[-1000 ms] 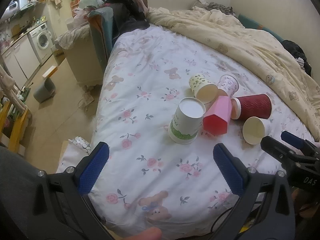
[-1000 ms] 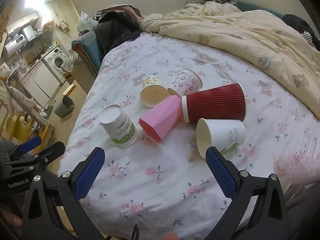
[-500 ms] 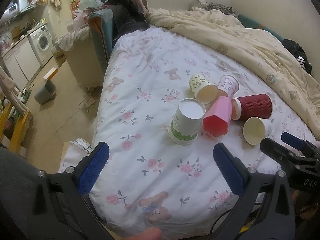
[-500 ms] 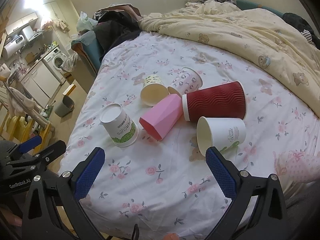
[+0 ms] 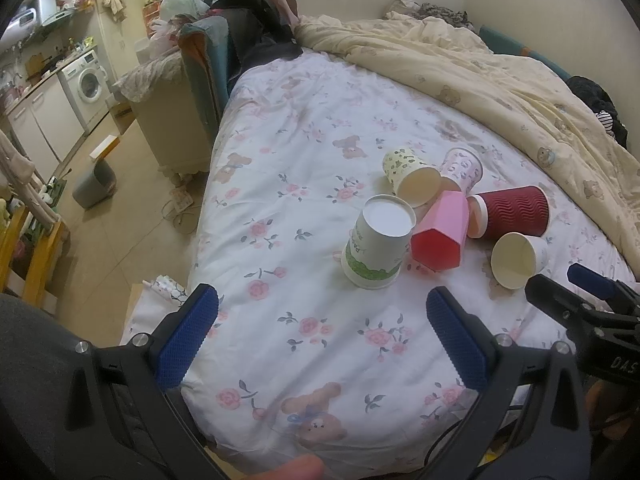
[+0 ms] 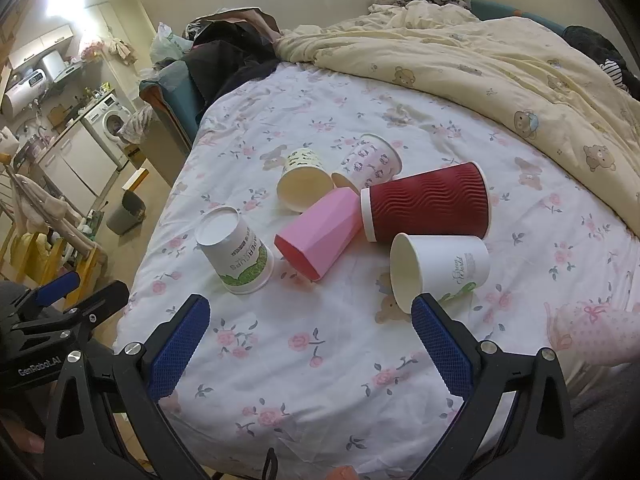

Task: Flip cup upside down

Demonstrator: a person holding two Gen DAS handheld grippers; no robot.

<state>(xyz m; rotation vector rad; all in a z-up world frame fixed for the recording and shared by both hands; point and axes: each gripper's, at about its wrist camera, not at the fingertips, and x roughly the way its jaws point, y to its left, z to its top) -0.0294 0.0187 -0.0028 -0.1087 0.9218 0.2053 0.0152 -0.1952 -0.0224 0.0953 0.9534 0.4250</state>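
Both the left gripper (image 5: pixel 322 338) and the right gripper (image 6: pixel 310 344) are held wide apart and grip nothing, poised over the floral bedsheet (image 6: pixel 320 360). A white-and-green paper cup (image 6: pixel 236 250) is set upside down, seemingly a little tilted. Beside it lie the pink cup (image 6: pixel 318 234), maroon ribbed cup (image 6: pixel 430 204) and plain white cup (image 6: pixel 438 266), all on their sides.

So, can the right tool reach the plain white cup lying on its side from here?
Probably yes. The right tool is open, and the white cup lies just ahead of its right finger, mouth toward the camera, with only bare bedsheet between them.
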